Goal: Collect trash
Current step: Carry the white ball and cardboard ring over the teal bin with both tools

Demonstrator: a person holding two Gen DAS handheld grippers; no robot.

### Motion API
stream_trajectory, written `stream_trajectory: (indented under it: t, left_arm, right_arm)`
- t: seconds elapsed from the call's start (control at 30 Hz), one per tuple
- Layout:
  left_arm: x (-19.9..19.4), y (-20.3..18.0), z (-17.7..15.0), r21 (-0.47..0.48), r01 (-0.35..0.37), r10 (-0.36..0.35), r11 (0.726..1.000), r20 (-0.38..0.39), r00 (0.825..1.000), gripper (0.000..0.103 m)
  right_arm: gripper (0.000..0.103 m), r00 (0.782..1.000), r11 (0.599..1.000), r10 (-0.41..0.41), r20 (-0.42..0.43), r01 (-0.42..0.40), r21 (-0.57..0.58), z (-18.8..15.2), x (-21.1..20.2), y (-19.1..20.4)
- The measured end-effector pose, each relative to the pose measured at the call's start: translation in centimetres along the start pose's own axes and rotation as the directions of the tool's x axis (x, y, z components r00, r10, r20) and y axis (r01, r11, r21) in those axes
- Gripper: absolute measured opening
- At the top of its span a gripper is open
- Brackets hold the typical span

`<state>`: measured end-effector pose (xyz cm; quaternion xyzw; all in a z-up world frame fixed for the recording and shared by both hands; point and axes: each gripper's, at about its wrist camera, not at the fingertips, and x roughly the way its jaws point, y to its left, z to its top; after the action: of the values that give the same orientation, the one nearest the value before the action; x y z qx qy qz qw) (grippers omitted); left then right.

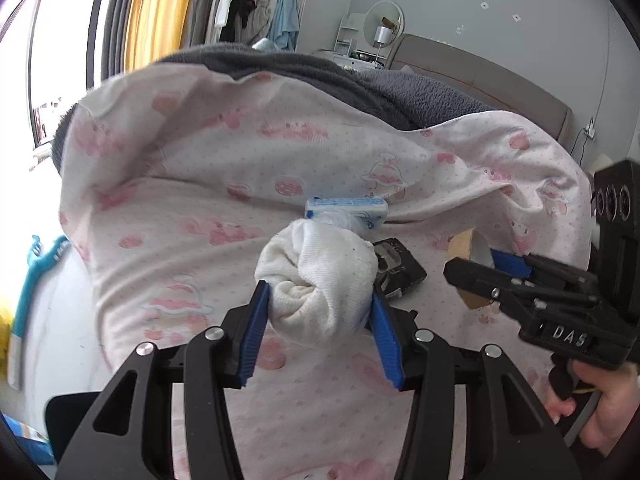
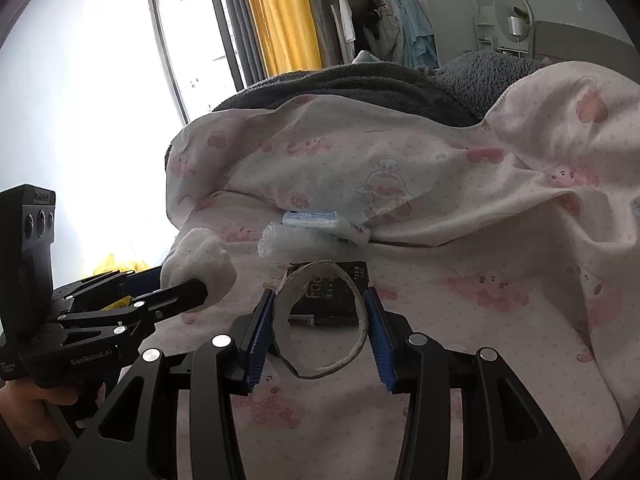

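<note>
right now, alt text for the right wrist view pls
The right gripper is closed on a cardboard ring above a pink-print bedsheet. At left, the left gripper holds a white sock bundle; a black packet lies behind.

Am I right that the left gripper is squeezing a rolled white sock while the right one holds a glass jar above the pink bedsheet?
Not quite. The right gripper holds a flattened cardboard tube, not a glass jar, as the right wrist view shows. The left gripper does squeeze the rolled white sock above the pink bedsheet.
</note>
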<state>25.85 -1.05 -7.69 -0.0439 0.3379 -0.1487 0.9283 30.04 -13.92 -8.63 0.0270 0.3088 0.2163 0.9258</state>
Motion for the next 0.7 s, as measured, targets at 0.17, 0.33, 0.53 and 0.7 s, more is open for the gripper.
stream_trajectory:
  t: [0.17,0.33,0.53,0.7]
  left_arm:
    - [-1.3,0.5,-0.7,0.037,-0.049,0.049,0.998,-0.006,0.999,0.052]
    - [-2.5,2.2,-2.1,0.044,-0.107,0.108,0.993,-0.034,0.994,0.052]
    - [-3.9,5.6,-3.3,-0.005,-0.177,0.176,0.984,-0.054,0.983,0.052]
    - [-4.4,9.3,-4.8,-0.079,-0.229,0.22,0.97,-0.105,0.97,0.052]
  right_arm:
    - [0.045,1.0,1.0,0.008,0.02,-0.008,-0.006,0.6,-0.7,1.7]
    - [0.045,0.999,0.999,0.029,0.036,-0.027,-0.041,1.2,-1.3,4.3]
    - [0.045,0.997,0.996,0.063,0.041,-0.06,-0.072,1.8,-1.2,7.6]
    - [0.045,0.995,0.992,0.092,0.037,-0.088,-0.094,2.1,-0.7,10.1]
